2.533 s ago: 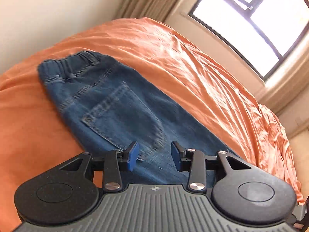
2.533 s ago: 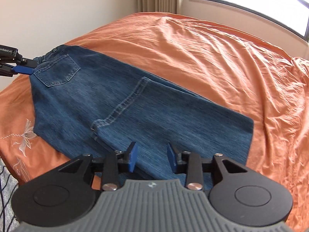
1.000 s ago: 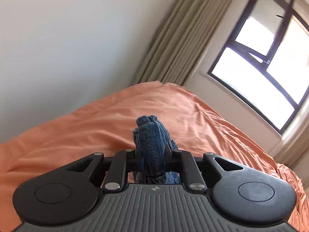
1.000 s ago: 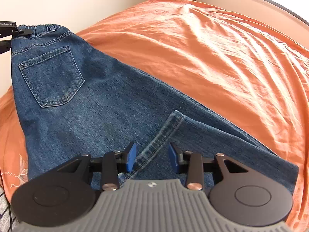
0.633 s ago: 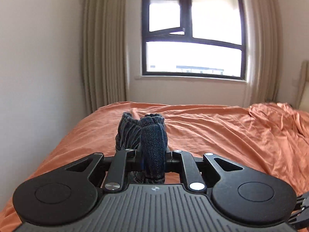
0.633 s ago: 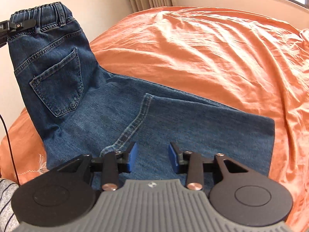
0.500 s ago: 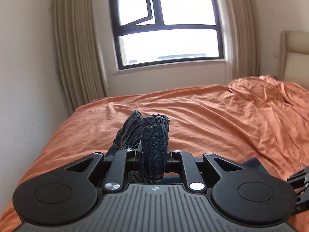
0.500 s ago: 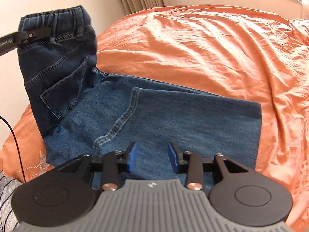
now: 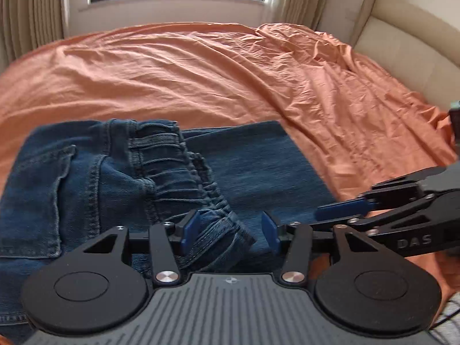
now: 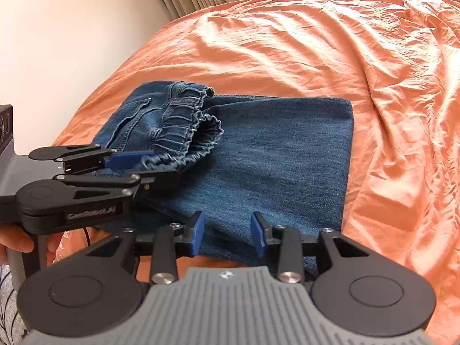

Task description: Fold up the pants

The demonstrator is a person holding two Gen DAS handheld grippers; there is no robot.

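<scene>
The blue denim pants lie on the orange bed, the waist half folded over onto the legs. The elastic waistband lies bunched on top. My left gripper is open, its jaws either side of the waistband corner, which lies loose between them. It also shows in the right wrist view. My right gripper is open and empty over the near edge of the pant legs, and shows in the left wrist view.
The orange bed sheet is wrinkled and spreads far and right. A beige headboard stands at the right, a window and curtains at the back. A wall borders the bed's left.
My left gripper carried the waistband up and over onto the legs, lowered it and opened. The pants now lie folded in half. My right gripper stayed open near the leg edge.
</scene>
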